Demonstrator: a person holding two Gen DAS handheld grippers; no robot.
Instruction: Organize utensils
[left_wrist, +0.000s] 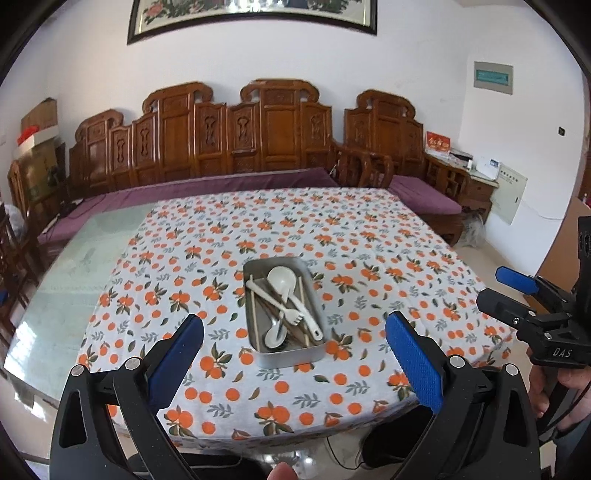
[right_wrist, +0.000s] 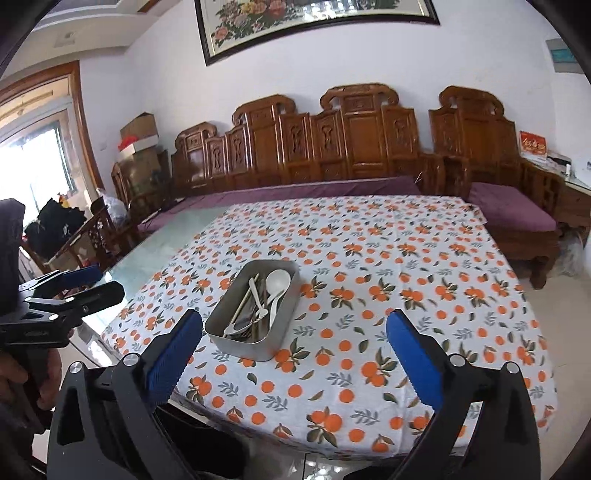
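Observation:
A grey metal tray (left_wrist: 308, 356) stands on the orange-patterned tablecloth (left_wrist: 221, 258). Inside it lie white spoons (left_wrist: 280, 284), a white fork (left_wrist: 291, 315), pale chopsticks (left_wrist: 254, 314) and darker utensils, piled together. My left gripper (left_wrist: 293, 343) hovers above the near table edge, open and empty, with the tray seen between its blue pads. In the right wrist view the same tray (right_wrist: 240, 349) sits left of centre, a white spoon (right_wrist: 277, 282) on top. My right gripper (right_wrist: 293, 343) is open and empty, back from the tray. Each gripper shows at the other view's edge.
A glass tabletop (left_wrist: 74, 266) lies bare left of the cloth. A carved wooden bench (left_wrist: 236, 140) with purple cushions runs behind the table. A wooden chair (right_wrist: 99, 236) stands at the left. A person's hand (left_wrist: 569, 380) grips the right tool's handle.

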